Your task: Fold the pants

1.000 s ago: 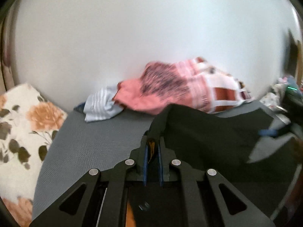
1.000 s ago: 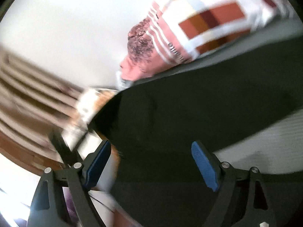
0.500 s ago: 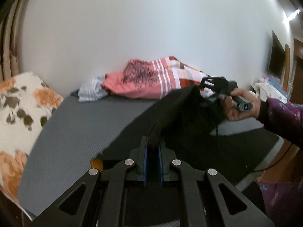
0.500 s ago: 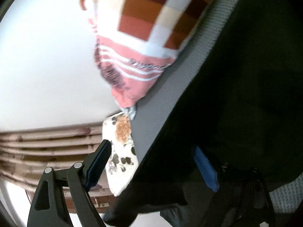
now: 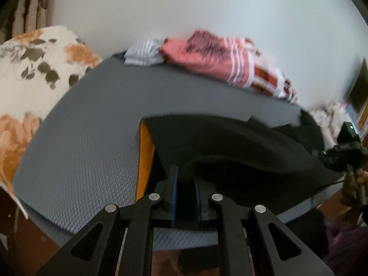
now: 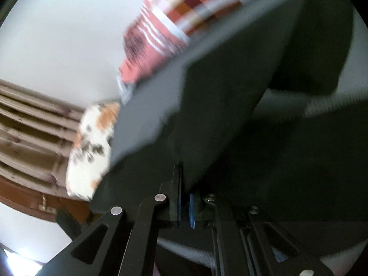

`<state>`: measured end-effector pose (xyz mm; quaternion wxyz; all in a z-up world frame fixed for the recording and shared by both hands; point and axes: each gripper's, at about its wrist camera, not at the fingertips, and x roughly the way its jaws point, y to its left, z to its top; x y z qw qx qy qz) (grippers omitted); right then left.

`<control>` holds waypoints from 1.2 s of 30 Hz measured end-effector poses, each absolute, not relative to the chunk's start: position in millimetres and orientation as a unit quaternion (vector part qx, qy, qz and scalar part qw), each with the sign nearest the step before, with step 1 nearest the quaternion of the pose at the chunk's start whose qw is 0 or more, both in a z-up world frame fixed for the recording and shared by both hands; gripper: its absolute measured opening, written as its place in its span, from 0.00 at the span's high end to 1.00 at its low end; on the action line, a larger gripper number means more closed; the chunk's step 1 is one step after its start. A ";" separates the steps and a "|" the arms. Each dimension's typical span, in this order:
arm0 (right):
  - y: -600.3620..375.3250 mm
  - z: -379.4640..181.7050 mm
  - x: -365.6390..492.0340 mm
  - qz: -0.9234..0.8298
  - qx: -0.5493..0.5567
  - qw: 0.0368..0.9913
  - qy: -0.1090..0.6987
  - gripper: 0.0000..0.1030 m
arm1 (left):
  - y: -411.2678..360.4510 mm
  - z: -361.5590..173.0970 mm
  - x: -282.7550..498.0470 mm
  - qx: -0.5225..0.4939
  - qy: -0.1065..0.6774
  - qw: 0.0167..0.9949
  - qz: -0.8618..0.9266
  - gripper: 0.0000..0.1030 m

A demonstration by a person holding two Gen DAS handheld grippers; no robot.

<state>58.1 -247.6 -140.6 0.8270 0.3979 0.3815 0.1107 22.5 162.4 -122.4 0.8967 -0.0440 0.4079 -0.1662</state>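
The black pants [image 5: 241, 142] lie bunched across the grey mat [image 5: 87, 142], stretched between both grippers. My left gripper [image 5: 185, 181] is low over the mat's near part. Its jaws are opening slightly, with a thick fold of the pants pressed between the blue pads. In the left wrist view, a hand holds my right gripper [image 5: 345, 145] at the pants' right end. In the right wrist view, my right gripper [image 6: 184, 184] has its jaws closing. Its pads pinch an edge of the dark fabric [image 6: 287, 161]. The picture is blurred.
A pink striped and checked pile of clothes [image 5: 220, 64] and a pale striped garment [image 5: 142, 53] lie at the mat's far edge by the white wall. A floral pillow [image 5: 34, 69] sits left. An orange strip [image 5: 145, 156] shows beside the pants' left edge.
My right gripper went from wide open to closed on the pants' edge. My left gripper came down toward the mat with its fold, and the raised fabric has sunk lower.
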 end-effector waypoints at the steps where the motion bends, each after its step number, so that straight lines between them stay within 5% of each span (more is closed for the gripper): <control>1: -244.1 -156.3 52.4 0.110 0.409 0.817 0.392 0.94 | 162.0 -127.8 23.1 -0.041 0.415 0.894 -0.163 0.87; 13: -232.1 -203.0 34.2 0.109 0.405 0.803 0.423 0.94 | 168.6 -154.6 24.5 -0.013 0.432 0.895 -0.115 0.80; 18: -231.3 -205.1 35.8 0.113 0.407 0.802 0.422 0.94 | 198.7 -146.9 25.7 0.005 0.420 0.907 -0.004 0.49; 23: -232.7 -207.4 34.6 0.118 0.416 0.798 0.419 0.94 | 229.4 -97.0 13.4 -0.050 0.358 0.932 0.018 0.49; 27: -233.4 -208.7 34.1 0.122 0.418 0.798 0.417 0.94 | 168.4 -69.4 15.1 -0.022 0.354 0.931 -0.086 0.49; 32: -238.0 -214.0 32.5 0.133 0.434 0.792 0.409 0.94 | 52.3 -128.2 37.7 0.046 0.452 0.864 -0.216 0.53; 36: -244.3 -215.6 30.8 0.150 0.438 0.790 0.401 0.90 | 37.6 -169.9 51.8 0.046 0.496 0.837 -0.225 0.61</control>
